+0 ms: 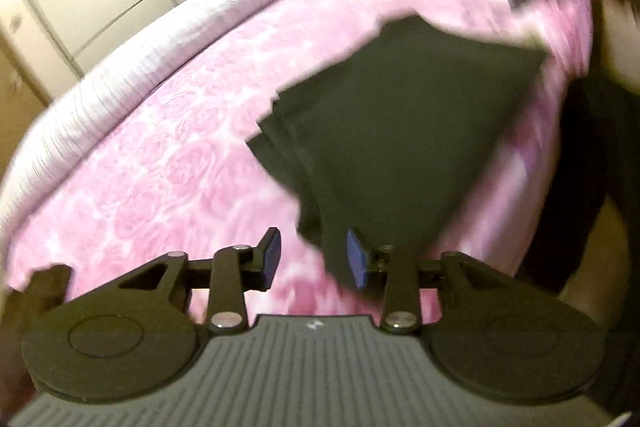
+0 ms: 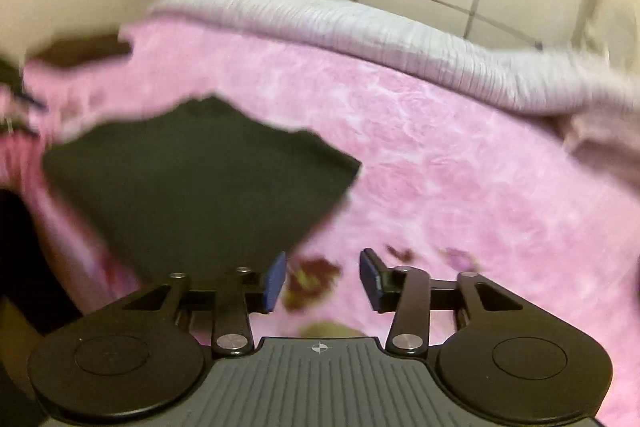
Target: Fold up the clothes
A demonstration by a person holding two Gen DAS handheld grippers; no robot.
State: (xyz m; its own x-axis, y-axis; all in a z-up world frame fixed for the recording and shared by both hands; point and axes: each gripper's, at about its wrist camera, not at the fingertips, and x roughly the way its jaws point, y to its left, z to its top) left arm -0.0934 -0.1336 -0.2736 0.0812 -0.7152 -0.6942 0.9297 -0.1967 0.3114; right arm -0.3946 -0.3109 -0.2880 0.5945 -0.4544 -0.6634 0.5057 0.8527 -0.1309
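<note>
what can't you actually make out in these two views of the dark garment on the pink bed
- Dark garment: both views motion-blurred, so its type and fold layers are unreadable.
- Its near edge: left wrist view, hidden behind the open left gripper.
- Right gripper: open too; the dark patches between its fingers are too blurred to identify.
- Pink blanket: cut off by both frames.

No legible text, brand or number anywhere; only a small crosshair mark (image 2: 319, 347) on the right gripper's ribbed grey body.
</note>
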